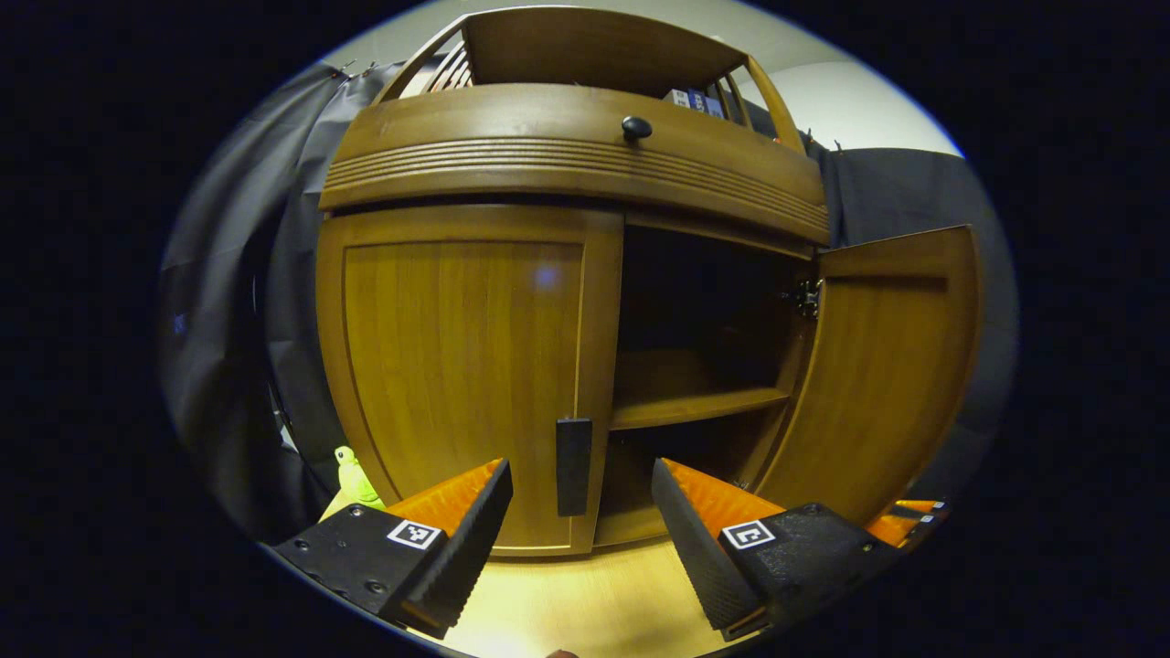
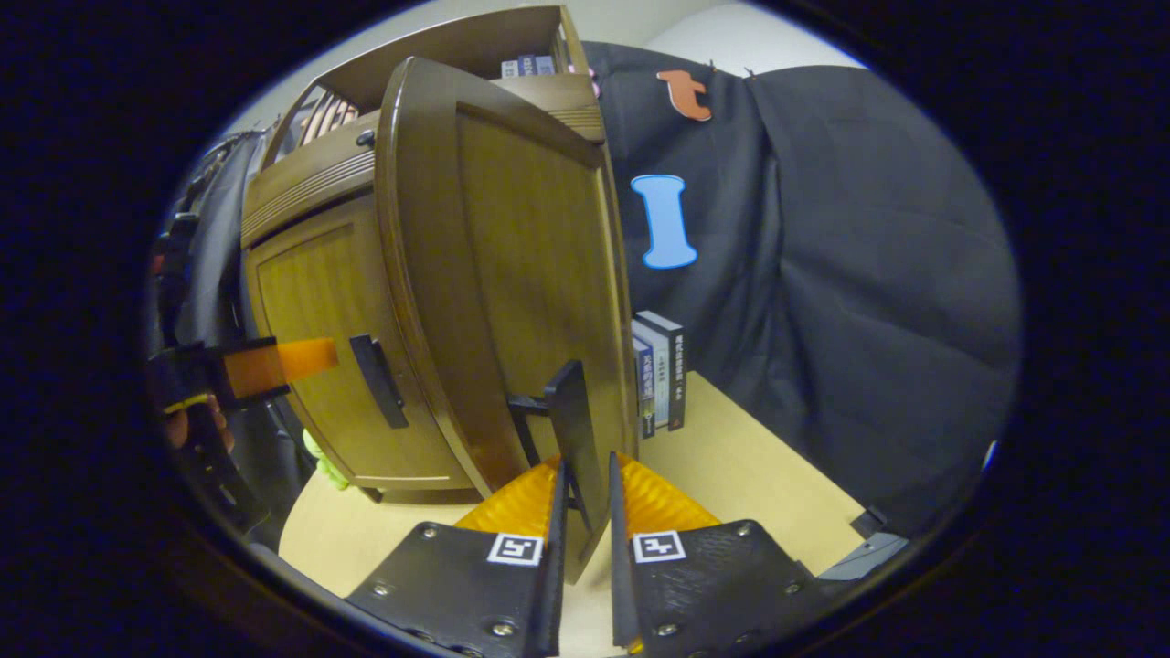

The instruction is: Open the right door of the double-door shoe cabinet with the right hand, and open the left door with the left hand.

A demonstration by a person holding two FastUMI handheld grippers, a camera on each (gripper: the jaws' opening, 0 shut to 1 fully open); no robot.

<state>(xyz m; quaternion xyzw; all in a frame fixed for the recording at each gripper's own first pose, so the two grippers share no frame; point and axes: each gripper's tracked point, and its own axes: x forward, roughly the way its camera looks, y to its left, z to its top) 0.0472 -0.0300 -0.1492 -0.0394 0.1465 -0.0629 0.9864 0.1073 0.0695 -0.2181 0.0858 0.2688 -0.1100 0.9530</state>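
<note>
Already the right door (image 1: 891,366) of the shoe cabinet (image 1: 567,155) stands swung wide, showing a dark inside with a shelf (image 1: 699,407) across it. In the right gripper view the right gripper (image 2: 585,512) has its two fingers drawn close together on either side of the right door's handle (image 2: 571,411), a dark upright bar near the door's free edge; they appear to press on it, though the contact itself is hard to see. Just beyond that door, a few books (image 2: 660,370) stand upright on the pale table (image 2: 777,484), against the black cloth wall.

Meanwhile the left door (image 1: 462,366) is closed, flush with the cabinet front. In the left gripper view the left gripper (image 1: 580,512) hangs in front of it with its fingers spread wide and nothing between them; the left door's handle (image 1: 573,466) lies in the gap ahead, apart from both fingers. Seen from the right gripper view, that left gripper (image 2: 306,358) sits near the left door handle (image 2: 379,379), held by a hand (image 2: 196,420) at the far left. A small yellow-green object (image 1: 355,480) sits on the table by the cabinet's left foot. A dark round knob (image 1: 636,127) marks the drawer front above the doors.
</note>
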